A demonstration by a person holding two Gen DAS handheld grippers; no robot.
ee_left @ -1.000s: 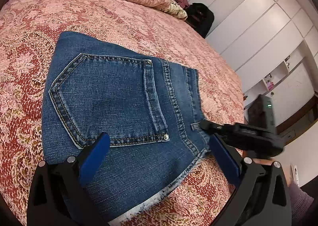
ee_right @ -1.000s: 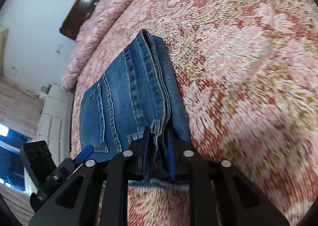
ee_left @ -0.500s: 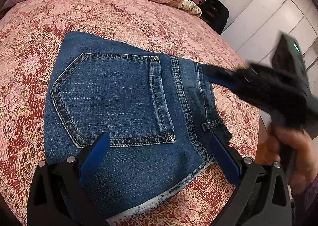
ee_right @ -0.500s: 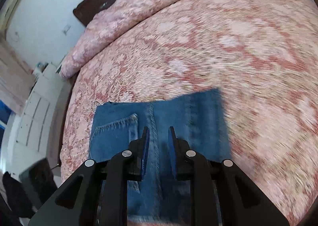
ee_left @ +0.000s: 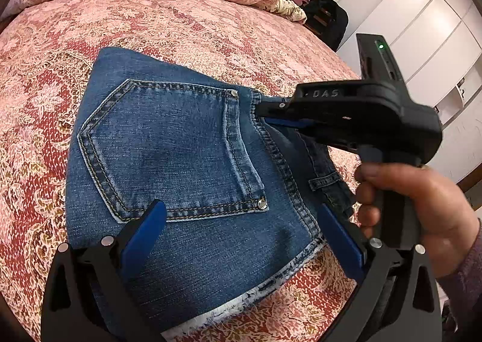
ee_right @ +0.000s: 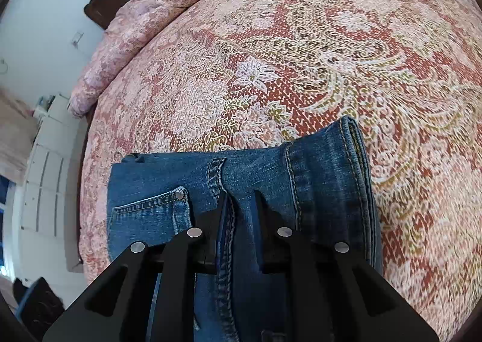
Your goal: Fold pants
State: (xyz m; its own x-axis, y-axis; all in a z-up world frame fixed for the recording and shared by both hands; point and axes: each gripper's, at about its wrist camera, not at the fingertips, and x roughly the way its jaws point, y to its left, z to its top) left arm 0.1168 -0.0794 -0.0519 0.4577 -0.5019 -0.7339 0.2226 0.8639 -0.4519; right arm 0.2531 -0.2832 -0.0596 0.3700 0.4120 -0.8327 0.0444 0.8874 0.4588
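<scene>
The jeans lie folded into a compact rectangle on the bed, back pocket up. They sit below and between the left gripper, whose jaws are spread wide above the denim. The right gripper hovers over the waistband, its jaws just narrowed to a small gap, gripping nothing. A hand holds its handle.

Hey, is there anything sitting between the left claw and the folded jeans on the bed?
Nothing visible is in the way. The left claw is open directly above the folded blue denim jeans on the pink patterned bedspread. The right claw is over the waistband at the far right, clear of the left one's path.
</scene>
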